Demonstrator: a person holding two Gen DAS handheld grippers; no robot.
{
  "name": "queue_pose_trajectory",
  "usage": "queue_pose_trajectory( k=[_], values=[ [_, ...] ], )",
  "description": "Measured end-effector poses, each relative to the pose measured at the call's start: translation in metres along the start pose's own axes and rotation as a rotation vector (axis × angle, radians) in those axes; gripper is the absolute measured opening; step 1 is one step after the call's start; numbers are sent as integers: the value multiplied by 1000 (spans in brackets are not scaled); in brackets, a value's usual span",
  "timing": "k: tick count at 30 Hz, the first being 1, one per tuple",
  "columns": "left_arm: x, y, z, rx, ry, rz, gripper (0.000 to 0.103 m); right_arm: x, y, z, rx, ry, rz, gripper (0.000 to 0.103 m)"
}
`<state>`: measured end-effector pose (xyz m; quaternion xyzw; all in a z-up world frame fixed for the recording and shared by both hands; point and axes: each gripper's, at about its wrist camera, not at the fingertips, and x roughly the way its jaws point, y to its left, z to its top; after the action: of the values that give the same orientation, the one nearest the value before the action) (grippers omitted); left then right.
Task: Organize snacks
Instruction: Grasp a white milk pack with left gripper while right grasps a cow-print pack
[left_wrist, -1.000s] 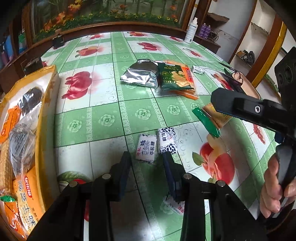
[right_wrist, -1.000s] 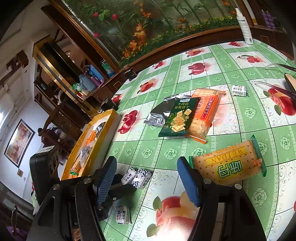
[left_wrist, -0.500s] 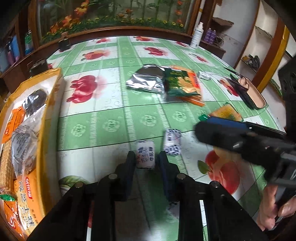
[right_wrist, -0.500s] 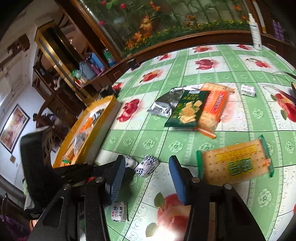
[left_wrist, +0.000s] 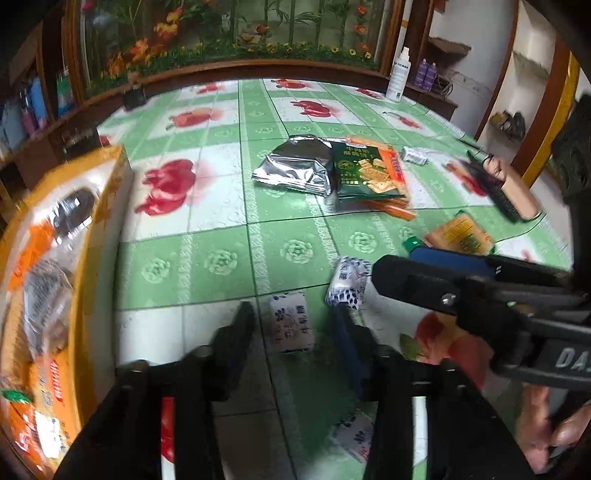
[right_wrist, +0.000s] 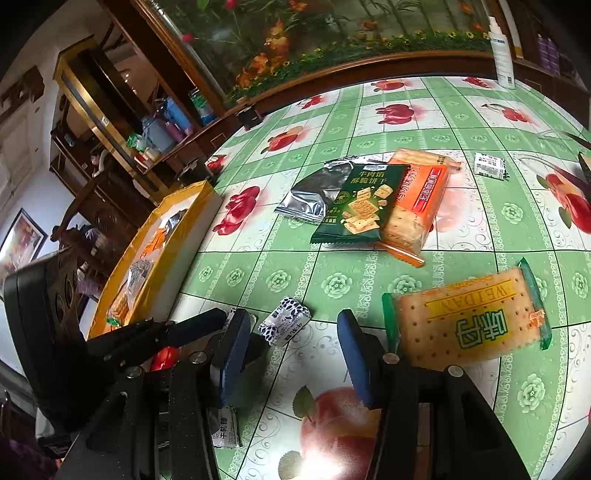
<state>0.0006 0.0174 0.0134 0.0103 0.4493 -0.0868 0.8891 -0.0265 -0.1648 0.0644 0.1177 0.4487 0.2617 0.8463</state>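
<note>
Nearest in the left wrist view, the left tongs (left_wrist: 291, 321) stand wide apart low over the counter (left_wrist: 229, 236), with a small white candy packet (left_wrist: 290, 326) lying flat between the two fingers and touching neither. A second small packet (left_wrist: 352, 437) lies closer in, under the right finger. Just beyond the fingertips, a blue-and-white patterned candy (left_wrist: 349, 282) sits beside the tip of the right tongs (right_wrist: 291, 336), which reach in from the right side and are also wide, holding nothing; in the right wrist view that patterned candy (right_wrist: 285, 326) lies between their blue pads. Another little white packet (right_wrist: 225, 430) lies by the right tongs' left finger, close in. To the right, a yellow cracker pack (right_wrist: 467, 319) rests flat just beside the right finger. Along the counter's left edge stands a yellow tray (left_wrist: 110, 206) with several wrapped snacks in it. Farther out, near the middle, a silver foil bag (left_wrist: 295, 168), a dark green biscuit bag (left_wrist: 364, 173) and an orange cracker pack (right_wrist: 417, 199) overlap in one cluster. A small white packet (right_wrist: 489, 165) lies apart beyond them, and a white bottle (left_wrist: 399, 75) stands at the far edge.
</note>
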Motion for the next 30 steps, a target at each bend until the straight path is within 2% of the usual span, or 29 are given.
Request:
queue_pose_trajectory(
  k=[1, 6, 12, 18, 21, 24, 26, 28, 30],
  values=[
    [1, -1, 0, 8, -9, 11, 18, 0, 0, 0, -2, 1, 2, 54],
    [0, 6, 0, -27, -45, -29, 18, 0, 1, 0, 0, 2, -2, 54],
    [-21, 26, 1, -125, -162, -29, 18, 5, 9, 0, -49, 13, -22, 54],
    [-38, 44, 0, -198, -256, 9, 18, 21, 36, -4, -238, 42, -123, 54],
    [-37, 47, -1, -205, -252, -5, 18, 34, 44, -6, -320, 61, -187, 53],
    [-35, 48, -2, -208, -241, -20, 18, 40, 44, -5, -354, 70, -193, 53],
    [-36, 48, -2, -207, -243, -22, 18, 41, 47, -8, -385, 63, -211, 40],
    [-35, 48, -3, -207, -241, -24, 18, 40, 48, -9, -395, 53, -228, 39],
    [-35, 48, -3, -210, -238, -27, 18, 35, 45, -9, -375, 39, -208, 39]
  ],
)
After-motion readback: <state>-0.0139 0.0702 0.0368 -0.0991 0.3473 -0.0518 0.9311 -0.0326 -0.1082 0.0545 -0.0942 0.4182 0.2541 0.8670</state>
